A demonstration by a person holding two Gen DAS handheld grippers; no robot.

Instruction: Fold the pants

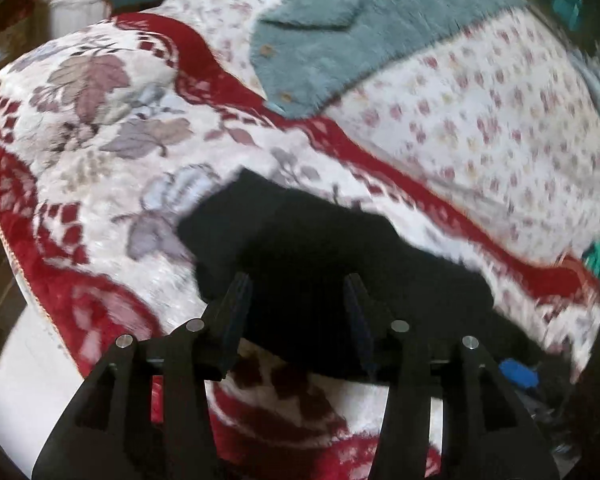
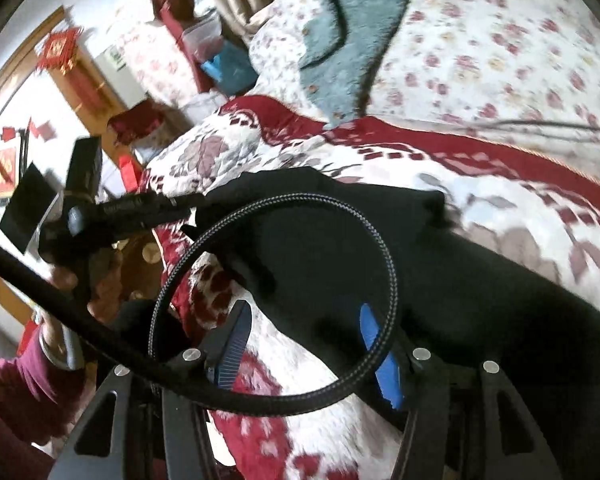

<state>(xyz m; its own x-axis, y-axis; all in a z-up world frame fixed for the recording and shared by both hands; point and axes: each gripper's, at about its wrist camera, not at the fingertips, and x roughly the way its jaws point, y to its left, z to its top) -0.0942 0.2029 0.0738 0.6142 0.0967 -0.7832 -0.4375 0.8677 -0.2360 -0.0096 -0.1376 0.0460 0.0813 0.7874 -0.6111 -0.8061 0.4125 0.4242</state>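
Observation:
Black pants [image 1: 320,248] lie bunched on a red-and-white floral blanket [image 1: 100,120] on a bed. My left gripper [image 1: 298,300] hovers over the near part of the pants. It is open, and the dark cloth shows between its fingers without being pinched. In the right wrist view the pants [image 2: 440,280] stretch from the centre to the lower right. My right gripper [image 2: 304,336] is open too, its blue pads [image 2: 384,364] standing wide at the edge of the cloth. A black braided cable [image 2: 388,264] loops across that view in front of the jaws.
A teal fluffy garment with buttons [image 1: 340,40] lies farther back on a white flowered sheet [image 1: 480,120]. At the left of the right wrist view a person's hand [image 2: 64,280] in a magenta sleeve [image 2: 16,392] holds a black tool, and the blanket's edge drops off beside it.

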